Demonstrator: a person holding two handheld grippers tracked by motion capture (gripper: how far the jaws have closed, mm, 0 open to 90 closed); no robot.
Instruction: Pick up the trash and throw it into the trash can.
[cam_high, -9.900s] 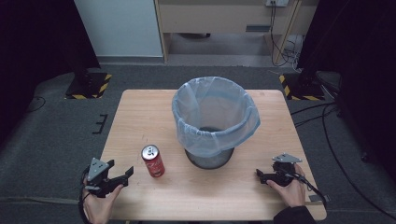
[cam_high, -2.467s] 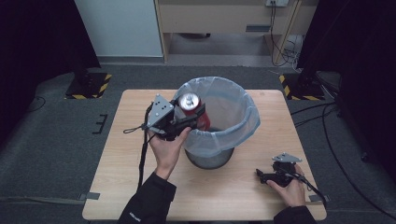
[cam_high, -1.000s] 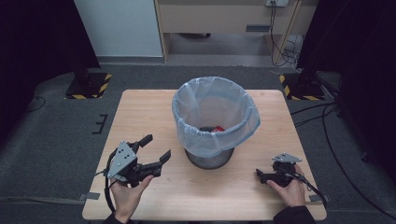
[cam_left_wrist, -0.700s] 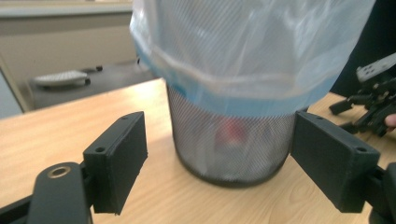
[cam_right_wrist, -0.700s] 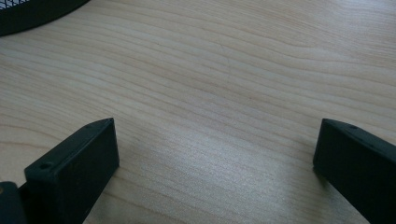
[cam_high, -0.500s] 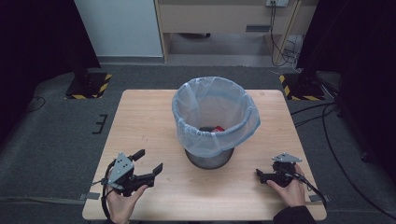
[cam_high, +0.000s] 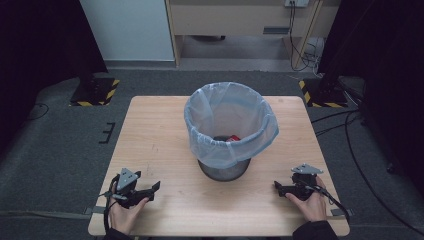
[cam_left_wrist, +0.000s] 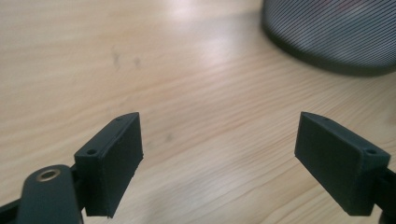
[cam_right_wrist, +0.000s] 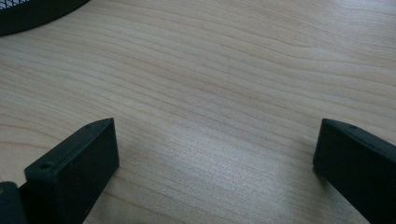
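A black mesh bin (cam_high: 224, 169) with a pale blue liner (cam_high: 230, 125) stands mid-table. A red can (cam_high: 233, 137) lies inside it at the bottom. My left gripper (cam_high: 153, 191) rests near the front left edge, held in a hand. Its jaws have just been opening and now stand wide, with nothing between them but bare wood (cam_left_wrist: 219, 154). The bin's mesh base (cam_left_wrist: 336, 37) shows ahead of it to the right. My right gripper (cam_high: 278, 189) sits at the front right, open and empty (cam_right_wrist: 215, 158), the bin's base (cam_right_wrist: 32, 14) at its far left.
The wooden table (cam_high: 160, 130) stands on grey carpet. Cables (cam_high: 350, 140) trail on the floor at the right. Black stands with yellow-striped bases (cam_high: 95, 90) flank the table's far corners. A white panel and a wooden cabinet are at the back.
The left hand dropped the can into the bin, then came down and back to the table's front left, its jaws spreading wider. The right hand has stayed put.
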